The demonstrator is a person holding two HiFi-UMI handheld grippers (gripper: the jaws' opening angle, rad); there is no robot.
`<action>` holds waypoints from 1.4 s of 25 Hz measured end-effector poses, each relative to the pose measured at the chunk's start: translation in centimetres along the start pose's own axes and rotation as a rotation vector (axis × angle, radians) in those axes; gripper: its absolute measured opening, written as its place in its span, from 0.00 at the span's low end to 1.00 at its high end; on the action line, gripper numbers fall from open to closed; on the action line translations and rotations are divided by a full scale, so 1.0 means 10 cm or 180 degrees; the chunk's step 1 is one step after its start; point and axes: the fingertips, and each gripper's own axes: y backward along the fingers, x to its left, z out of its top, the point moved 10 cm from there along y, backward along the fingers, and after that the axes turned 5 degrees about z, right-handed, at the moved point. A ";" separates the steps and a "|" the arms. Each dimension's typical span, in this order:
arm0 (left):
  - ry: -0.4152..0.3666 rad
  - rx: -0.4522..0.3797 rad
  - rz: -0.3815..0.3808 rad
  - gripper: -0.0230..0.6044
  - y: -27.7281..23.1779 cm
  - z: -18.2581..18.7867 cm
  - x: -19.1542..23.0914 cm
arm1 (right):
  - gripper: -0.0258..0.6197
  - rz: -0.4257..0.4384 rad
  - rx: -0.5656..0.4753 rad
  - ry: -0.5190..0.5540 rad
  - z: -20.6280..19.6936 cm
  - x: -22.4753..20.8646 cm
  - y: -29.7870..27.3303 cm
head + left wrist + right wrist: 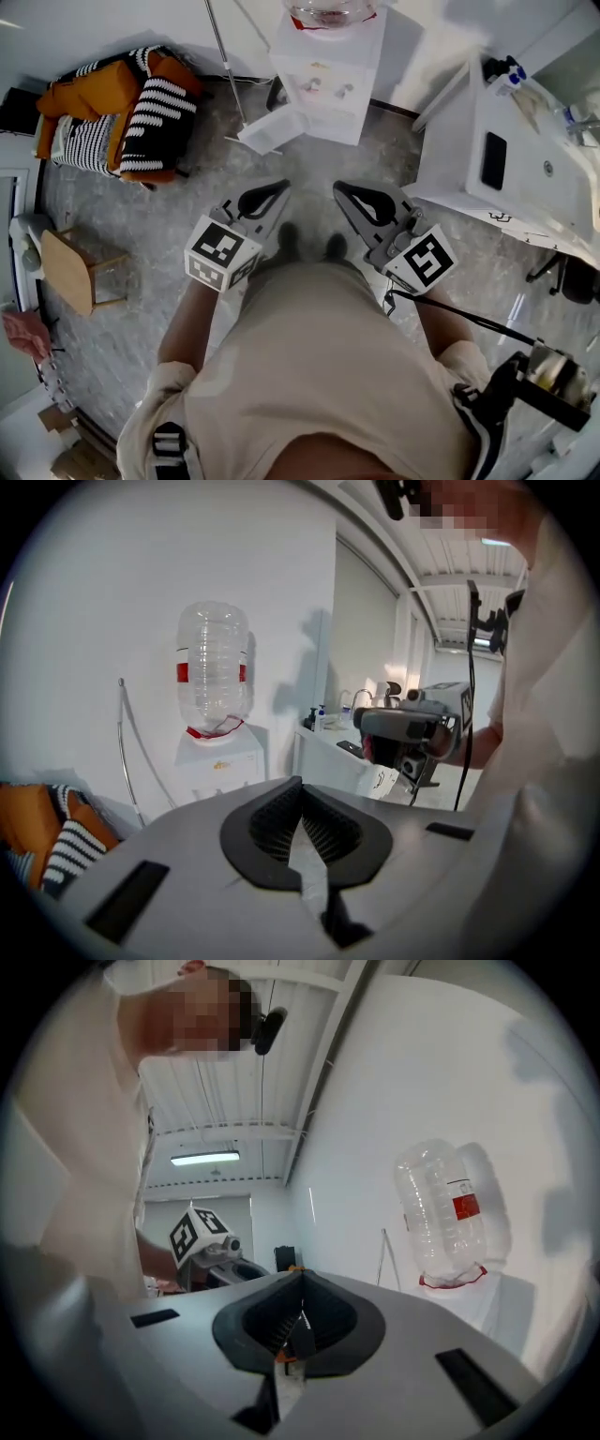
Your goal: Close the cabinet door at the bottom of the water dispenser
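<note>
The white water dispenser (328, 80) stands against the far wall with an upturned clear bottle (214, 667) on top. Its bottom cabinet door (267, 131) hangs open, swung out to the left over the floor. Both grippers are held side by side in front of the person, well short of the dispenser. My left gripper (281, 186) is shut with nothing between its jaws, as the left gripper view (300, 783) also shows. My right gripper (338, 187) has its tips together and holds nothing (302, 1277). The bottle (452, 1213) appears tilted in the right gripper view.
An armchair with orange and striped cushions (122, 108) stands at the back left. A thin metal stand (225, 66) rises beside the dispenser. A white counter (525, 169) with bottles fills the right side. A small wooden stool (70, 272) sits at the left.
</note>
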 end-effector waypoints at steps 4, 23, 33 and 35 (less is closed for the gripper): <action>-0.0037 0.0042 0.0201 0.03 0.15 -0.10 0.23 | 0.06 0.0102 -0.0088 -0.0165 0.05 0.09 -0.11; 0.0067 -0.0056 0.0338 0.03 0.38 -0.53 2.19 | 0.06 0.0051 0.0312 -0.0334 0.09 0.12 -1.80; -0.0032 0.0303 0.0316 0.03 0.24 -0.97 2.94 | 0.06 0.0018 0.0544 -0.0398 -0.08 0.11 -2.46; -0.0056 0.0411 0.0293 0.03 0.18 -1.06 3.04 | 0.06 0.0009 0.0596 -0.0395 -0.11 0.10 -2.53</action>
